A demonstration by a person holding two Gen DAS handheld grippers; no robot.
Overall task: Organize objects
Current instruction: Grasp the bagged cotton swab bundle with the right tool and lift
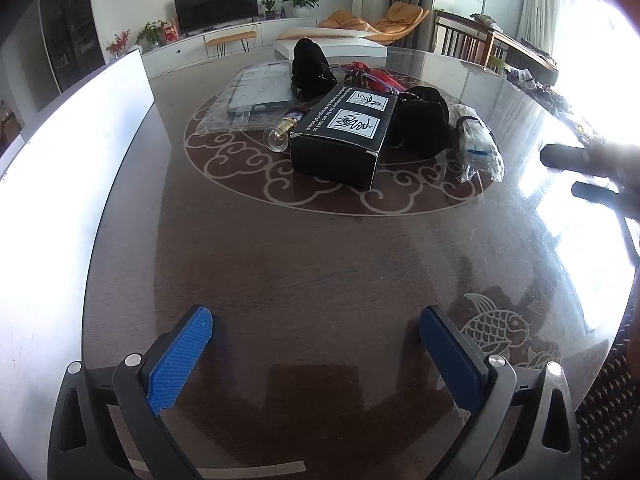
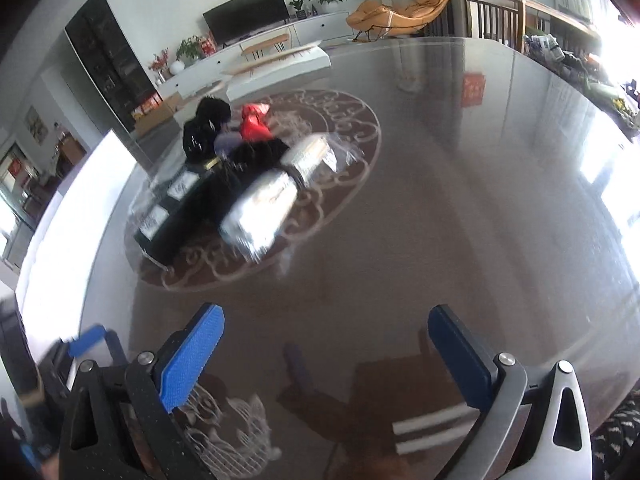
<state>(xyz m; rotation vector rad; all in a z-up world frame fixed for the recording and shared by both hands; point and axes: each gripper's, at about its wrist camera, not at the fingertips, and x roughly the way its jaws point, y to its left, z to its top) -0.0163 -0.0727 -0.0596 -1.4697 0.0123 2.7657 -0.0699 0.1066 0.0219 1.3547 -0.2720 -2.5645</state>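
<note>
Both grippers' blue fingers (image 1: pixel 182 354) gape empty, black box (image 1: pixel 340 136) well ahead.

not much you can actually read here. the black box (image 1: pixel 340 136) on the table has two white label panels on its top, each with a black scribbly signature-style mark, and i can't make out what either says. there's a line of small white print along the top's edge, upside down from the left wrist view and too tiny to read. in the right wrist view the same box (image 2: pixel 176 216) is blurred, so its labels are just white patches. nothing else has legible text.
</note>
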